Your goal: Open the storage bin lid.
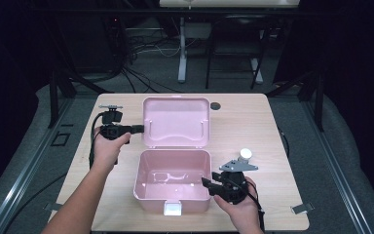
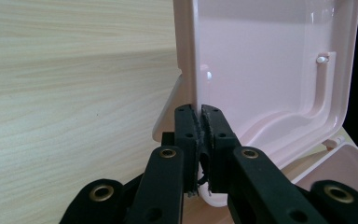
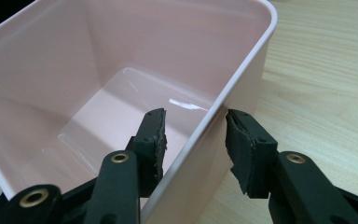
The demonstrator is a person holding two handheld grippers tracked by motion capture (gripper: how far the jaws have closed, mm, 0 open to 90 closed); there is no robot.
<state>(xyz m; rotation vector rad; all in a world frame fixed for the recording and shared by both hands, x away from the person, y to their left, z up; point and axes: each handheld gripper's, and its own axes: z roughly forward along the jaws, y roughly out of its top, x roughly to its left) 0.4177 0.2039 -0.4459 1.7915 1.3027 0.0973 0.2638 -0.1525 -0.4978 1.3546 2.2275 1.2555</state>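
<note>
A pink plastic box stands open on the wooden table, its lid swung back and upright behind it. My left gripper reaches in from the left and is shut on the lid's left edge. In the left gripper view the pads pinch that thin pink lid rim. My right gripper is at the box's right wall near the front. In the right gripper view its jaws stand open astride the wall's rim, one finger inside the box and one outside. The box holds nothing.
A white latch sits on the box's front wall. A dark round hole marks the table behind the lid. A metal clip lies at the front right edge. Table legs and cables stand on the floor beyond.
</note>
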